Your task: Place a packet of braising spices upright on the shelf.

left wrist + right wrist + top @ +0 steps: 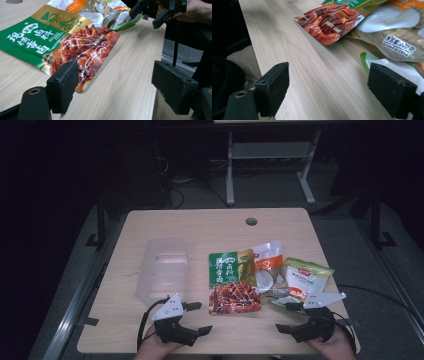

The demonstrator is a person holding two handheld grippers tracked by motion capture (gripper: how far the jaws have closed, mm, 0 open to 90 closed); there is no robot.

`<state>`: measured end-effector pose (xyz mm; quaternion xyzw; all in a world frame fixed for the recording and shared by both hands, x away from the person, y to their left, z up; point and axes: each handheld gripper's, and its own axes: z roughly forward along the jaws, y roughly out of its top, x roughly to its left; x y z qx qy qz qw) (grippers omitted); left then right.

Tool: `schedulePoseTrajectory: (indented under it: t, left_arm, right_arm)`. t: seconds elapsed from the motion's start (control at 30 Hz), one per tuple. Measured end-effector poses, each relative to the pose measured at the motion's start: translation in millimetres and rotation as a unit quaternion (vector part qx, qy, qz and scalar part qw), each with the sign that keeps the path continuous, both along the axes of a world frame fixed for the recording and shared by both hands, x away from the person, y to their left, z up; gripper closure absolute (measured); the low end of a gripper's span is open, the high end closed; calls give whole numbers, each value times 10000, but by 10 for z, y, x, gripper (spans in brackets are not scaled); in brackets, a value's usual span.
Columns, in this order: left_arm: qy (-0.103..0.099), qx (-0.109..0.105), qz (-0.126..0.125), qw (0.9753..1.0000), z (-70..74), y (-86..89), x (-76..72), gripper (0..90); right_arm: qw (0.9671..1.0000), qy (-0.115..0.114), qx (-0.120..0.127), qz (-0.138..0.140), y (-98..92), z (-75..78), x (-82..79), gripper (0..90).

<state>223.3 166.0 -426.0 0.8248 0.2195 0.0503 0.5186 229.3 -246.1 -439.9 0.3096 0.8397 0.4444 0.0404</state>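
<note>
Left gripper [197, 318]: black body, two blocky black jaws with matte foam-like pads, grey three-cornered plate on top with small dark screw holes, black cable looping from its side. Brass-ringed hole at jaw base in left gripper view. Right gripper [286, 316]: same build, grey plate, black cable trailing. Hands bare.

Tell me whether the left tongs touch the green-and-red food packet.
Apart. The left gripper view shows the left tongs open, bare table between them and the green-and-red food packet.
</note>
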Motion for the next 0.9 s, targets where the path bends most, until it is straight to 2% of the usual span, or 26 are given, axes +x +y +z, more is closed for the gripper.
schedulePoseTrajectory:
  t: [0.37, 0.6, 0.63, 0.7, 0.77, 0.8, 0.83, 0.9]
  left_arm:
    - [-68, 138, 48, 9999, -9, -77, -5, 242]
    - [-82, 152, 66, 9998, 21, -152, 68, 280]
    - [-35, 167, 68, 9998, 28, -179, 98, 280]
    - [-59, 272, 112, 9995, 41, -244, 144, 309]
    - [-97, 423, 150, 9989, 39, -317, 179, 331]
    - [-97, 423, 150, 9989, 39, -317, 179, 346]
    - [-98, 446, 139, 9989, 34, -349, 200, 363]
    - [-79, 523, 129, 9985, 23, -413, 263, 385]
  right_arm:
    - [10000, -14, 64, -18, -14, 22, -1, 165]
    - [9999, -67, 134, -5, 19, 135, 77, 156]
    - [9999, -74, 136, 0, 26, 157, 97, 156]
    - [9998, -122, 135, 54, 68, 263, 195, 156]
    - [9998, -166, 108, 77, 97, 326, 262, 156]
    - [9998, -166, 108, 77, 97, 326, 262, 156]
    - [9997, -185, 96, 118, 139, 408, 356, 152]
    - [9997, -203, 84, 124, 176, 471, 441, 153]
